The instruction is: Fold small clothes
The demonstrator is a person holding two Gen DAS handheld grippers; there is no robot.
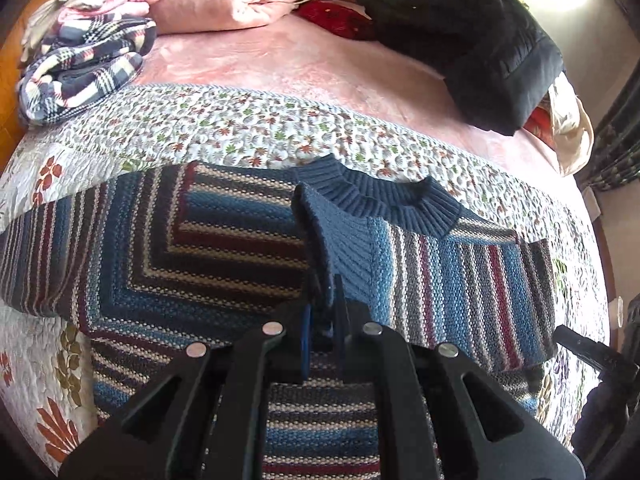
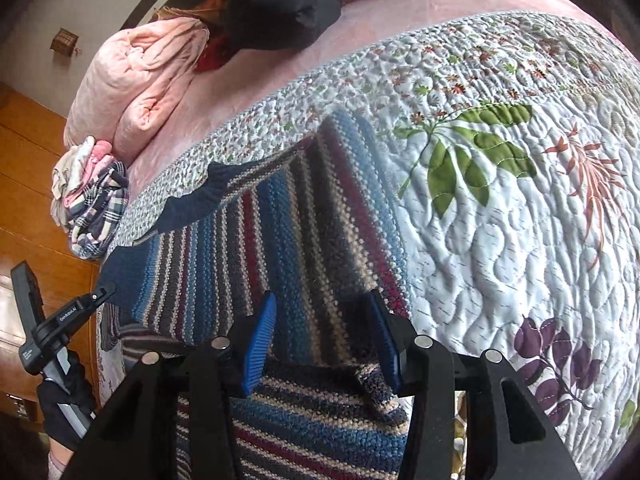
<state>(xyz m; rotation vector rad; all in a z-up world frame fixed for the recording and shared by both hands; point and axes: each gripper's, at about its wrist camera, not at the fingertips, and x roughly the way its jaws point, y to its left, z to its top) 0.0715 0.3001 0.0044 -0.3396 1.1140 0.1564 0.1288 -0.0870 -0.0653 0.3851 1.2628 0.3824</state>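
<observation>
Striped knit sweater (image 1: 200,248) soft, floppy, thick; left tool (image 1: 323,320) pinches sleeve cuff (image 1: 340,248) ahead; right tool (image 2: 322,340) gapes empty over hem; take edges.

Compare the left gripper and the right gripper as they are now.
The left gripper is shut on the ribbed blue cuff of the striped knitted sweater; the right gripper is open, gripping nothing. The left has lifted fabric between its pads; the right hangs over flat sweater. Both have blue pads on black frames.

A floral quilt (image 1: 240,128) covers the bed's near edge; pink duvet (image 1: 224,4), plaid garment (image 1: 80,68) and black jacket (image 1: 488,48) lie at its far edge.
</observation>
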